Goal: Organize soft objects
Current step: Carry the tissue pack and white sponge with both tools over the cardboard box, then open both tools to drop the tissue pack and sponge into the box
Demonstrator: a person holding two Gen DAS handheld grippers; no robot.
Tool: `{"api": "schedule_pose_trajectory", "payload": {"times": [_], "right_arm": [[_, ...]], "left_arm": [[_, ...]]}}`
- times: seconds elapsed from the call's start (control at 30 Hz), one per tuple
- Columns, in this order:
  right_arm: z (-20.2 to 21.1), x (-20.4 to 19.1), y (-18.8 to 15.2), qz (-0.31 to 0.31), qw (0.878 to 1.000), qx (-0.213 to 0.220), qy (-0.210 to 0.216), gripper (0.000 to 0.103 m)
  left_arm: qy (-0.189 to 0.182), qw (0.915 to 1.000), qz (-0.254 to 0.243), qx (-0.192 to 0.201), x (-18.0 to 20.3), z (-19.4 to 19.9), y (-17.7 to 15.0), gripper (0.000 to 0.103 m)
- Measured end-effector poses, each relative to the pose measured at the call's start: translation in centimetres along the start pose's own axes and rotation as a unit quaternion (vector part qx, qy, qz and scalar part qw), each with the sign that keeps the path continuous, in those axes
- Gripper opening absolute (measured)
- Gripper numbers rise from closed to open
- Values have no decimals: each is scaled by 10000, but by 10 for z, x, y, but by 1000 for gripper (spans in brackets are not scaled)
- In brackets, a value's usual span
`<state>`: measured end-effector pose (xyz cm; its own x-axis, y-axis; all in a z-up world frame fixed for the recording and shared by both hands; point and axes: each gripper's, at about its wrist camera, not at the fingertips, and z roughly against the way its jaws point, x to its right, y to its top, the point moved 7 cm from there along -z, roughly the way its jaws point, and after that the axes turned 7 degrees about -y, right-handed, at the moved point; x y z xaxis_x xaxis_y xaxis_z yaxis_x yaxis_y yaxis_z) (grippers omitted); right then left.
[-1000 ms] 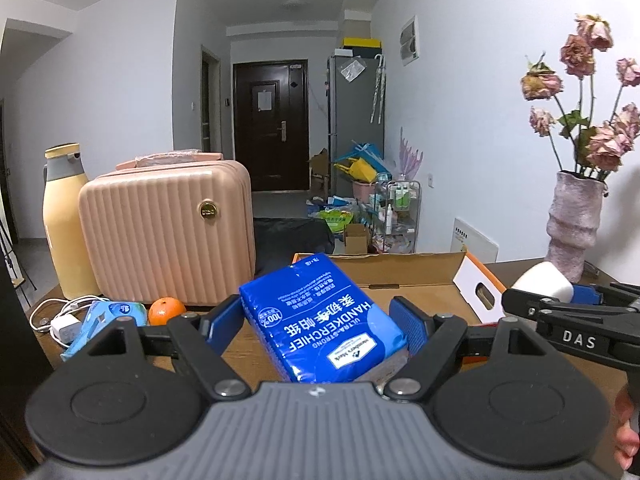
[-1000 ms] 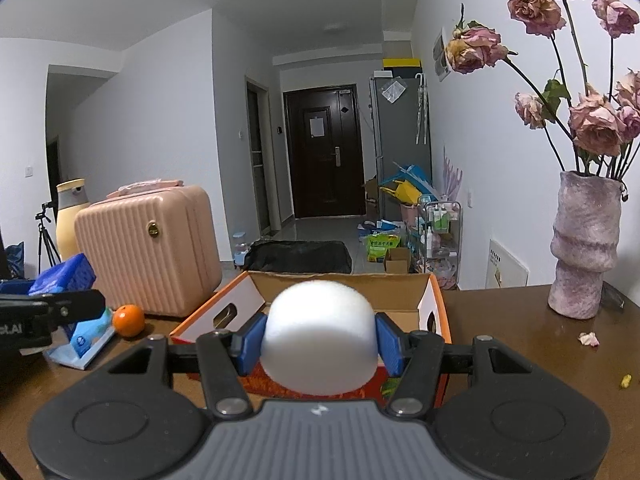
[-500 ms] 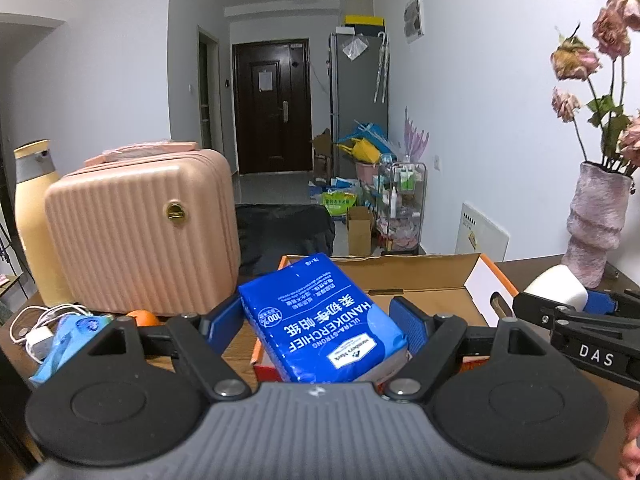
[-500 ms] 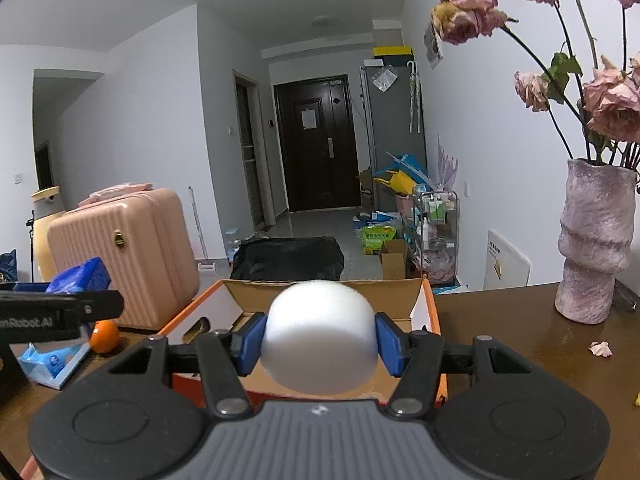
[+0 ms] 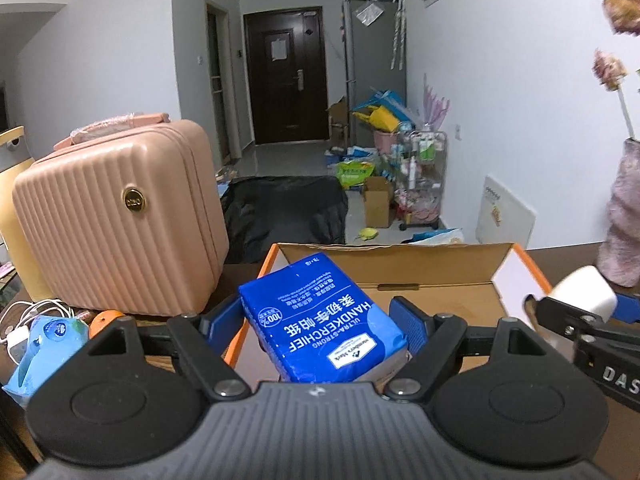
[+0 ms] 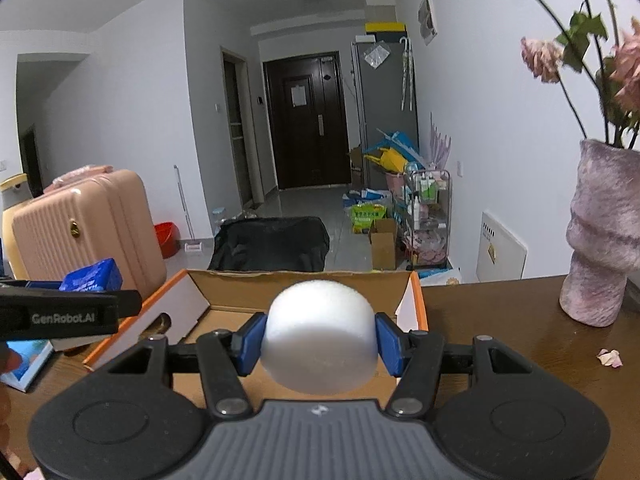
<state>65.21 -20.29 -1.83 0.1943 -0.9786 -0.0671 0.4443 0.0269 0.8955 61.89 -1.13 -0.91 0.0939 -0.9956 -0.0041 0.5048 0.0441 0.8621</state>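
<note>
My left gripper is shut on a blue handkerchief tissue pack, carried over the near left corner of an open cardboard box with orange edges. The right gripper is shut on a white foam piece with a rounded top, above the near part of the same box. In the left wrist view the right gripper and its white foam show at the right edge. In the right wrist view the left gripper's arm and the blue pack show at the left.
A pink ribbed case stands left of the box, with a yellow bottle behind it. An orange, a blue packet and white cables lie at the left. A vase of dried flowers stands on the brown table at right.
Both grippers have moved forward toward the cardboard box with their loads; the box looks nearer and larger. The grips on the tissue pack and the foam are unchanged.
</note>
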Motion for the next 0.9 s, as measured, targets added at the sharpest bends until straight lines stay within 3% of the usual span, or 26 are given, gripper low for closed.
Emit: {"api": "schedule_pose_trajectory", "payload": {"times": [0.2,0.7,0.77,0.83,0.9], "right_arm": [[-28,2,-10,132,9995,-277,-70,57],[-63,-11,-35,480,9967,-633,-141,58],[-62,-10,-35,445,9970,-611,-135,64],[-60,-9,-34,394,9974,-583,-149,90],[-58,-7,-32,361,9978,-528,-176,96]], "left_arm": [[300,9990,-192,-264,1,-37,-6,81],[450,9966,-343,-599,13,-83,-29,82],[438,9966,-263,-652,10,-84,-30,85],[404,9968,-177,-660,7,-83,-30,100],[454,9973,-134,-555,4,-78,-27,103]]}}
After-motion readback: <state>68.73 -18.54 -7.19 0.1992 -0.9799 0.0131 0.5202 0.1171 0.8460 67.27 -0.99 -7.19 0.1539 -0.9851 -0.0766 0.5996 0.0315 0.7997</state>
